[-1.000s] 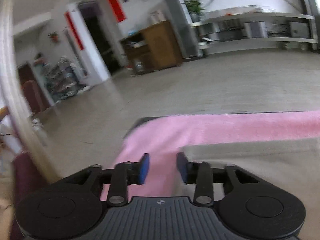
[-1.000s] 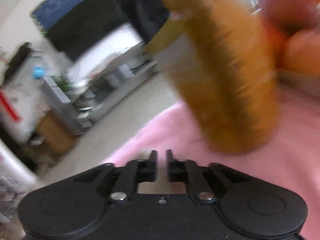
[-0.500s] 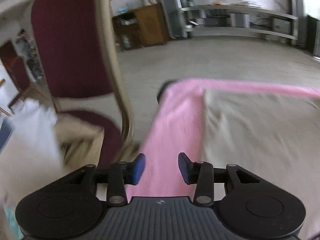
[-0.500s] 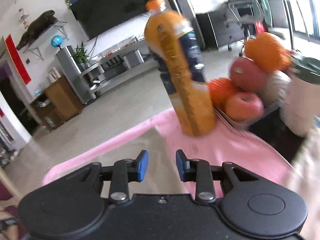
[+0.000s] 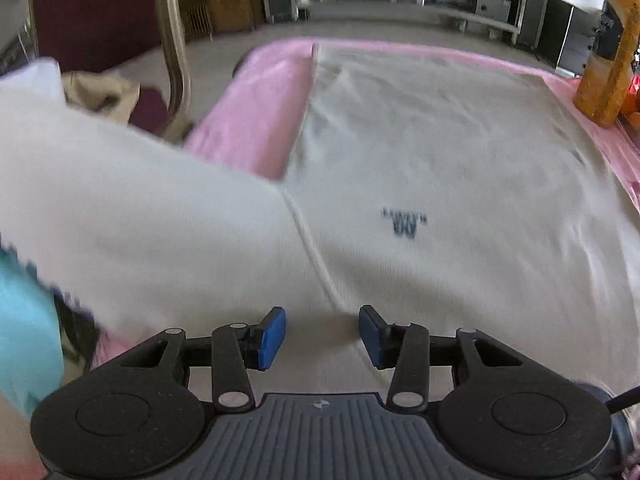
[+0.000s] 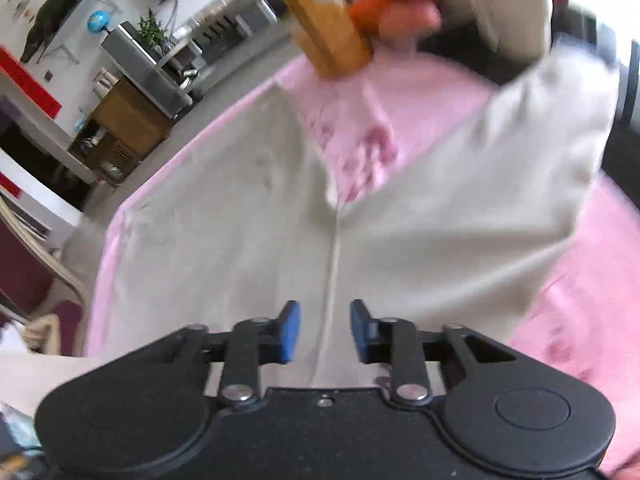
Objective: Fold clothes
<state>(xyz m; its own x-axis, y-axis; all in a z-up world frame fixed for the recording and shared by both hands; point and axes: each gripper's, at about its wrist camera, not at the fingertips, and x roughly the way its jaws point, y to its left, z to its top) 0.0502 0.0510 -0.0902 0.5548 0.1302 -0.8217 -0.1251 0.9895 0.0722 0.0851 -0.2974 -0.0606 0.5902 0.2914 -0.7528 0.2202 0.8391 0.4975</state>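
Observation:
A cream long-sleeved shirt (image 5: 420,152) with a small dark logo (image 5: 404,224) lies spread flat on a pink cloth (image 5: 260,108) covering the table. Its left sleeve (image 5: 132,208) runs off toward the left. My left gripper (image 5: 322,338) hovers open just above the shoulder seam, nothing between its blue pads. In the right wrist view the same shirt (image 6: 240,216) lies below, its other sleeve (image 6: 500,176) stretching up to the right. My right gripper (image 6: 325,330) is open over the seam where that sleeve joins the body.
An orange drink bottle (image 5: 608,60) stands at the table's far right, also blurred at the top of the right wrist view as the bottle (image 6: 324,20), beside fruit (image 6: 404,4). A dark red chair (image 5: 100,16) with a metal frame stands left of the table. A turquoise cloth (image 5: 24,332) lies at lower left.
Both grippers have swung down from looking across the room to looking at the shirt. The right gripper has gone from shut to open. The left has stayed open.

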